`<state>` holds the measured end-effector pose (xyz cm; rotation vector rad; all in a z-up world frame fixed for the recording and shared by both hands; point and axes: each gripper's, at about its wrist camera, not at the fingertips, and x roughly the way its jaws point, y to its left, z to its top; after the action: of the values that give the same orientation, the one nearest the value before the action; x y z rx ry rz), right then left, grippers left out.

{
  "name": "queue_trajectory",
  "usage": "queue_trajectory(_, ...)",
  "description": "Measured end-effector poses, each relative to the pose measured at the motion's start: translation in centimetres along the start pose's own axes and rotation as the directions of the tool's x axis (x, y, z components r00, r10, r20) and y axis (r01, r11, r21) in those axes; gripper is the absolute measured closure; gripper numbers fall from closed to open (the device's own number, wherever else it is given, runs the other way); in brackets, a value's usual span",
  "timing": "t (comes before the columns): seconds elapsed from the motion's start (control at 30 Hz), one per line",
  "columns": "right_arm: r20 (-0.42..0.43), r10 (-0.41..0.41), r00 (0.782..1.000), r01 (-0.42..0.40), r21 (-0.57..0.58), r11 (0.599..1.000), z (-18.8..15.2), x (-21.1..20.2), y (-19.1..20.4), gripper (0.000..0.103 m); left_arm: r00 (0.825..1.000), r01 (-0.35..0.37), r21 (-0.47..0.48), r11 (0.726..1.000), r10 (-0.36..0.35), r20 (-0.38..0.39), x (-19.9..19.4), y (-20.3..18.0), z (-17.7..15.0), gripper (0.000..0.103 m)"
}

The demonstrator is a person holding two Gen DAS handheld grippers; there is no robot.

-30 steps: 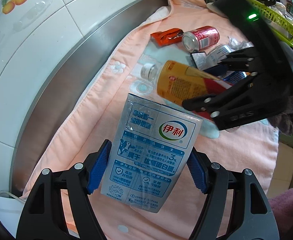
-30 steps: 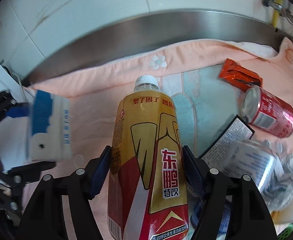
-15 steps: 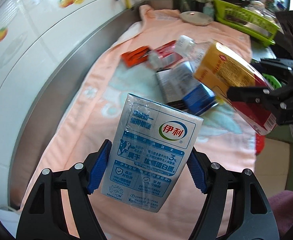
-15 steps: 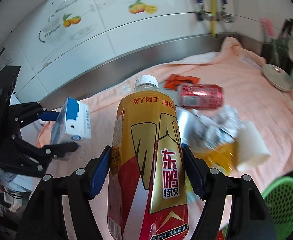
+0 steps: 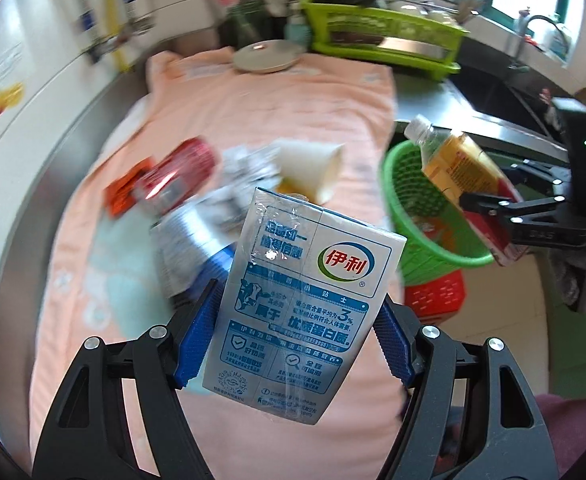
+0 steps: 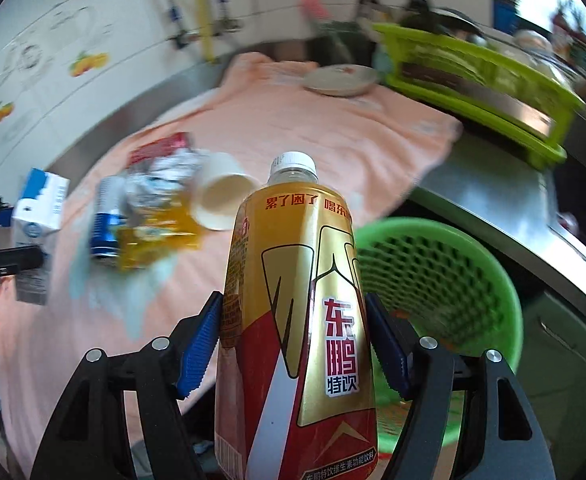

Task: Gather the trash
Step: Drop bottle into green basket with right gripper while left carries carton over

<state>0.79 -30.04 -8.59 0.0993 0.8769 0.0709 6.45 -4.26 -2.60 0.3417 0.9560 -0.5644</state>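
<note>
- Risk of a miss on the right: the right gripper [image 6: 293, 344] pinches the gold drink bottle [image 6: 297, 320] low on its body, over the near rim of the green basket [image 6: 473, 280]; let go too early, the bottle could strike the rim and drop to the floor.
- Milk carton [image 5: 301, 300] sits clamped between the left gripper's [image 5: 293, 336] blue pads, held above the pink towel [image 5: 273, 100] and well short of the basket; its glossy film wrap could let it slip.
- A swing toward the basket may bring the two grippers together, since both need the same opening.
- Remaining trash lies on the towel: red can [image 5: 181, 168], orange wrapper [image 5: 123, 196], paper cup [image 5: 313, 166], crumpled foil and a blue-ended piece, too blurred to tell apart.
- The basket's bottom is hidden, and the red crate [image 5: 433, 292] under it is only partly visible.
</note>
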Motion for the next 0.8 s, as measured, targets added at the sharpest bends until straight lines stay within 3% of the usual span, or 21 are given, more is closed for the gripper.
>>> queue_trajectory(0.2, -0.058, -0.1, 0.993, 0.104, 0.071, 0.992, -1.6, 2.5, -6.1, 0.035, 0.997, 0.079, 0.036, 0.996, -0.079, -0.001, 2.3, -5.3, 3.2, 0.032)
queue_trajectory(0.37, -0.122, -0.138, 0.983, 0.147, 0.075, 0.986, -2.8, 5.4, -9.6, 0.035, 0.992, 0.123, 0.032, 0.992, -0.122, -0.018, 4.5, -8.8, 5.3, 0.032)
queue_trajectory(0.8, -0.166, -0.135, 0.977, 0.148, 0.07, 0.987, -3.1, 9.0, -13.4, 0.035, 0.978, 0.204, -0.011, 0.979, -0.204, -0.039, 11.3, -15.5, 9.0, 0.032)
